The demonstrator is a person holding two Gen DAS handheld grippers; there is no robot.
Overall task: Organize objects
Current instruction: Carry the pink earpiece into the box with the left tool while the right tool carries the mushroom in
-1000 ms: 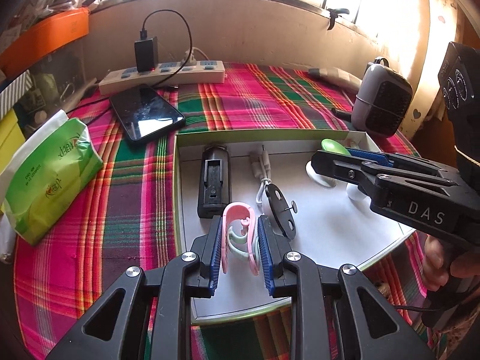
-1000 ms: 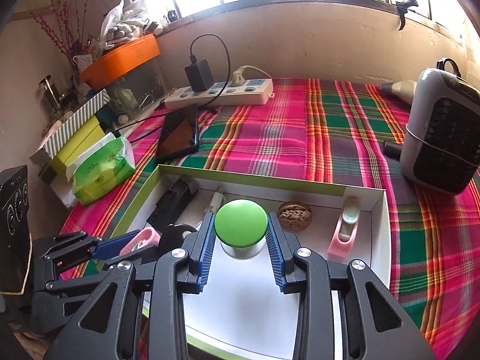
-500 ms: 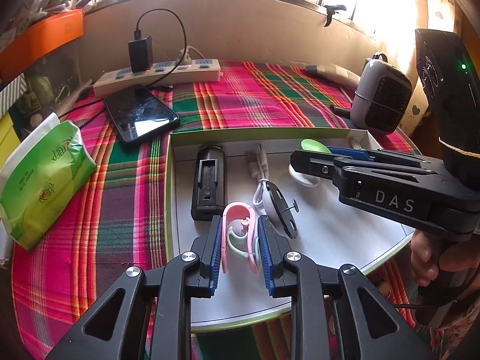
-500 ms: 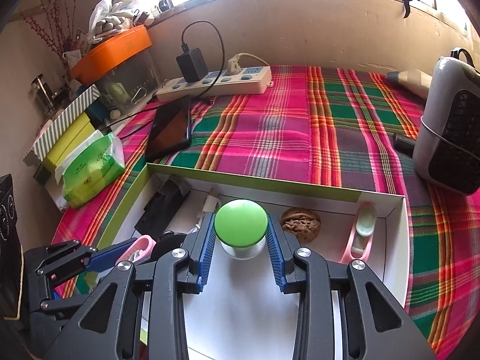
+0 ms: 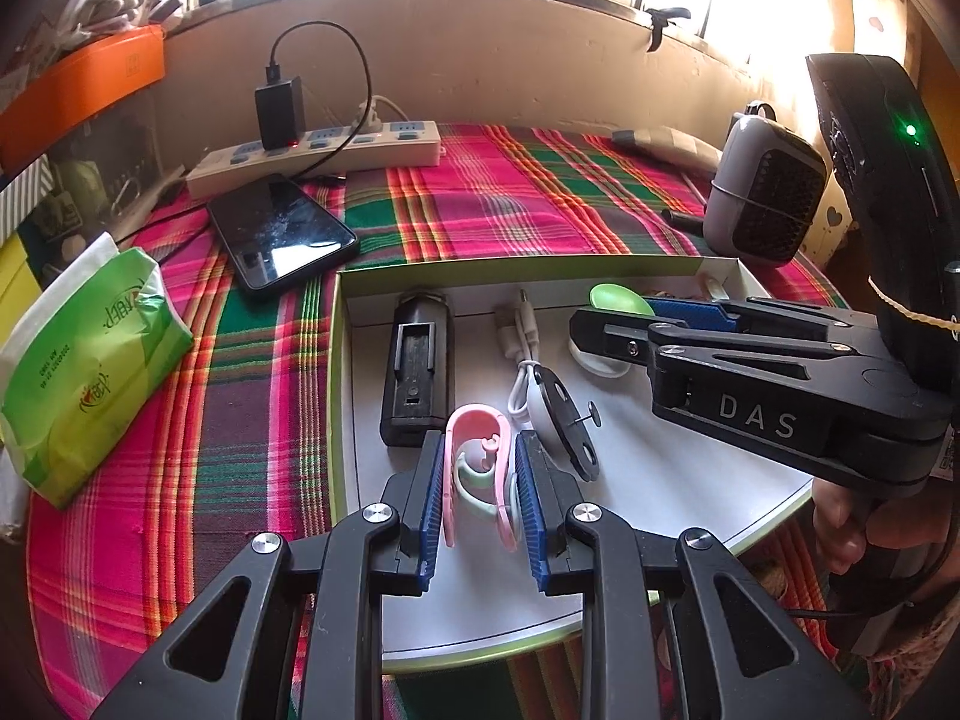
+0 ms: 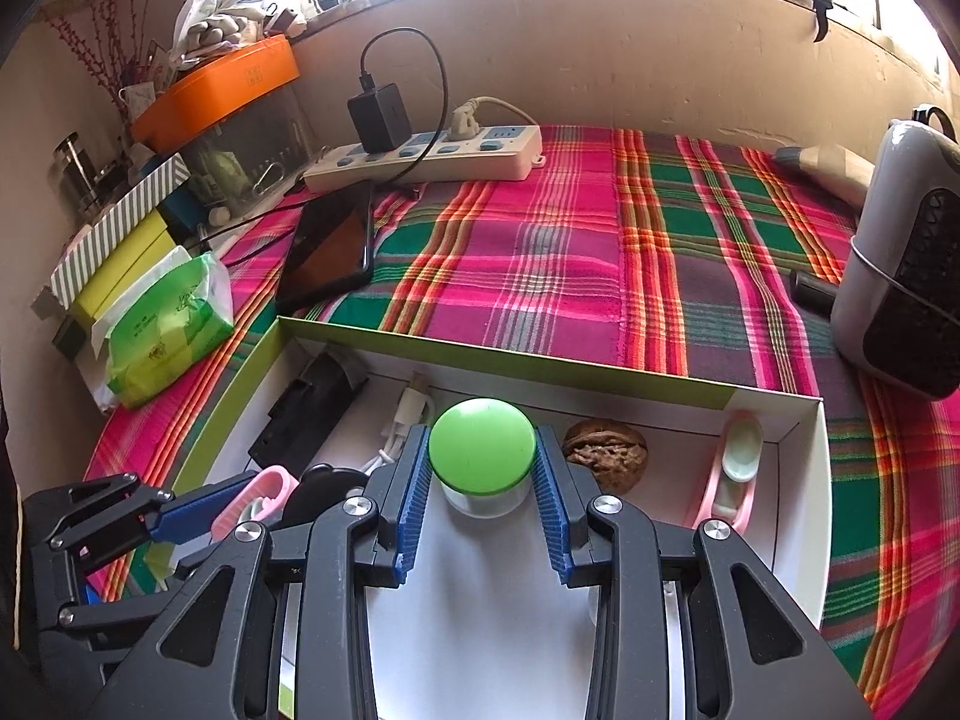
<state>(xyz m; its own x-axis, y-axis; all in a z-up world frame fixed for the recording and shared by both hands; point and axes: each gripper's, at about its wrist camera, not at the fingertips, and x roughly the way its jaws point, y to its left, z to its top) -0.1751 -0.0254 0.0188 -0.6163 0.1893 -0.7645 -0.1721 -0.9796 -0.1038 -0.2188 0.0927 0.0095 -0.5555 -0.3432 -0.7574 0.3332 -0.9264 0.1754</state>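
Observation:
A white box with a green rim lies on the plaid cloth. My left gripper is shut on a pink clip with a mint inner hook, low over the box's near left part. In the right wrist view this clip shows at lower left in the left gripper. My right gripper is shut on a small clear jar with a green lid, near the box's back wall. The left wrist view shows the right gripper reaching in from the right, with the lid behind its finger.
Inside the box lie a black charger cradle, a white USB cable, a black disc, a walnut and another pink clip. Around it are a phone, power strip, green tissue pack and grey heater.
The right gripper, still holding the jar, has drifted slightly left in the left wrist view. The left gripper keeps its place and its hold on the pink clip.

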